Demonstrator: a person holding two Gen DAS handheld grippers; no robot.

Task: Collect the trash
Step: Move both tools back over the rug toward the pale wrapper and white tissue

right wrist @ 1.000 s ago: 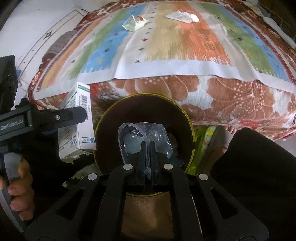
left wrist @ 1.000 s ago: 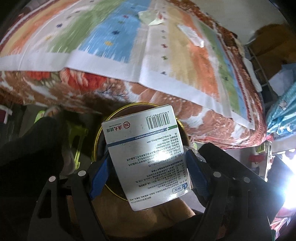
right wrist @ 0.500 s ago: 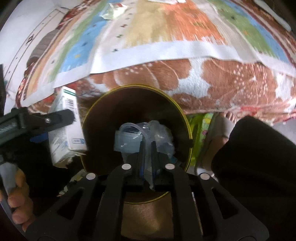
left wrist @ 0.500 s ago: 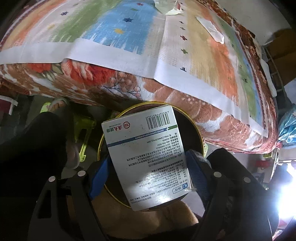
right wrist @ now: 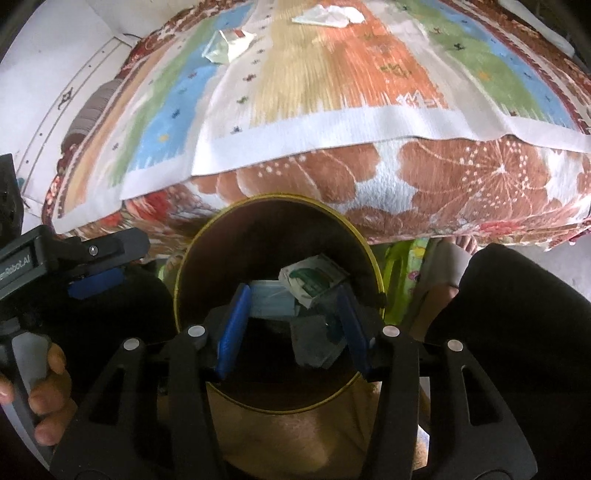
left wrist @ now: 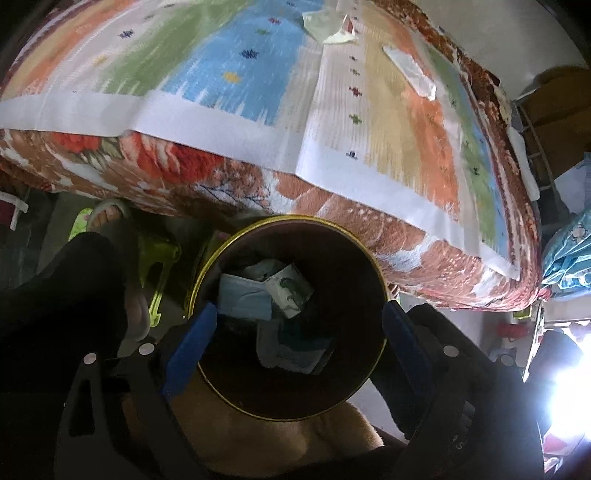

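Both blue-padded fingers of the left gripper point(left wrist: 295, 326) stand spread wide in the left wrist view, holding nothing, one on either side of the gold-rimmed bin point(left wrist: 375, 266) below. Inside the bin lie a pale blue face mask point(left wrist: 243, 297), a white-and-green box point(left wrist: 290, 291) and a clear wrapper point(left wrist: 291, 352). On the striped rug point(left wrist: 236, 96) over the bed, a crumpled wrapper point(left wrist: 328, 27) and a white packet point(left wrist: 410, 72) lie apart from each other.

From the right wrist view, the right gripper point(right wrist: 293, 330) is likewise parted and empty above the bin point(right wrist: 373, 258), its pads framing the mask point(right wrist: 271, 304) and box point(right wrist: 314, 280). Two scraps, a folded one point(right wrist: 227, 46) and a white one point(right wrist: 325, 16), lie far up the rug point(right wrist: 332, 81). At left, the left gripper point(right wrist: 98, 273) shows side-on.
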